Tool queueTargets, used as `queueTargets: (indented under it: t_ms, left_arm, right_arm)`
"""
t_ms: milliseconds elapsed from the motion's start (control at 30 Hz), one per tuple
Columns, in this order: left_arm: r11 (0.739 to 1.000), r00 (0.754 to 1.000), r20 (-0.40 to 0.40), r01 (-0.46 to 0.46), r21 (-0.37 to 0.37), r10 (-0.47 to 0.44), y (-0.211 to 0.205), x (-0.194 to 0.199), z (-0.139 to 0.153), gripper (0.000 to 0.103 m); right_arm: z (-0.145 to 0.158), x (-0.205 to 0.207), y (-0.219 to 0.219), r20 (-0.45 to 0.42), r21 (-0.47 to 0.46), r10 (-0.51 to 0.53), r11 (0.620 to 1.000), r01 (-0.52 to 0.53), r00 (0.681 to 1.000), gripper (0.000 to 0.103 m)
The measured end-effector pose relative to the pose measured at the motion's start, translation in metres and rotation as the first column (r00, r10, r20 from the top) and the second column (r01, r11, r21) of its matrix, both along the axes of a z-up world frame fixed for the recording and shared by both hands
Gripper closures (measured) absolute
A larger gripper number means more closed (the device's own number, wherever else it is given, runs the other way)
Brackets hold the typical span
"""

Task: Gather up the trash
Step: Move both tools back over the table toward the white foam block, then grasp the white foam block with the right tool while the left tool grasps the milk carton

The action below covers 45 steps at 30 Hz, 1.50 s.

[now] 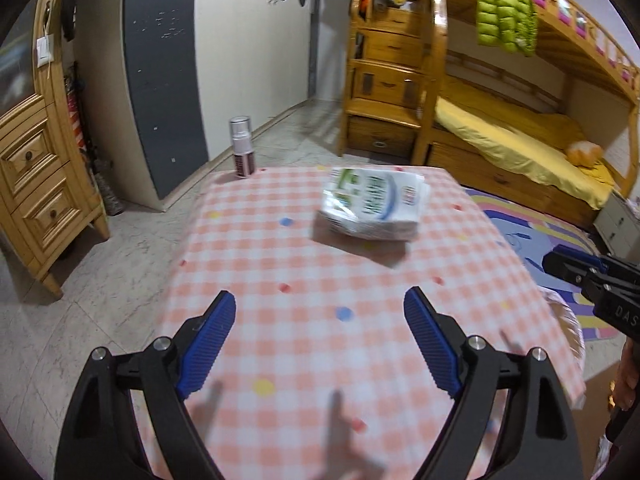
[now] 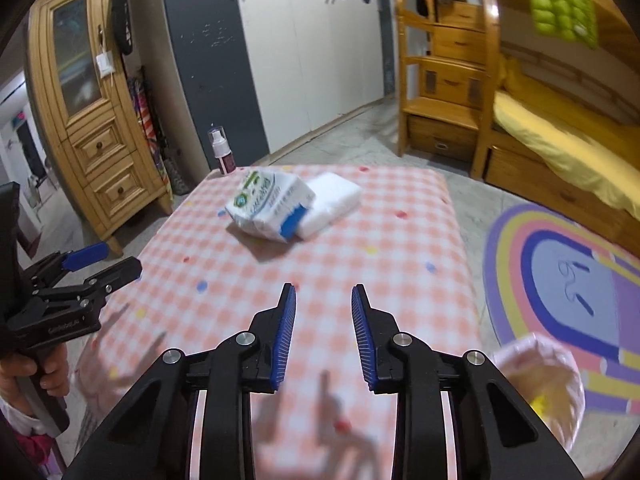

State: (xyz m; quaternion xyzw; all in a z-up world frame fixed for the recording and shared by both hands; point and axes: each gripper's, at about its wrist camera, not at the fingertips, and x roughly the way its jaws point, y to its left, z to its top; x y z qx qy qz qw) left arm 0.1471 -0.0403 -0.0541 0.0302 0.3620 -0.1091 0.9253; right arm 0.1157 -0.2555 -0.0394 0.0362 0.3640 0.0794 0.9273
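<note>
Hovering over the near part of the checked tablecloth (image 1: 280, 264), the left gripper (image 1: 320, 312) has its jaws wide, with nothing between them. The right gripper (image 2: 324, 300) hovers just beside it, jaws narrow but not touching, also empty. Ahead of both tools, on the far half of the cloth, lies the tissue pack (image 2: 268, 208) (white wrapper with green and blue print), well apart from the fingertips. Beyond it, at the far left corner, a small spray bottle (image 2: 222, 152) stands upright. Below and right of the right gripper, beside the table, a pale pink basket (image 2: 556, 384) shows.
</note>
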Motion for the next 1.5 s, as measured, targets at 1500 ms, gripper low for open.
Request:
queueTargets:
  t_ms: [1500]
  left_arm:
    - [0.997,0.995,-0.072,-0.067,-0.040,0.064,0.009,0.068,-0.023,0.010]
  right_arm:
    - [-0.064,0.134,0.047,-0.138,-0.088,0.031,0.995,-0.043,0.990,0.077]
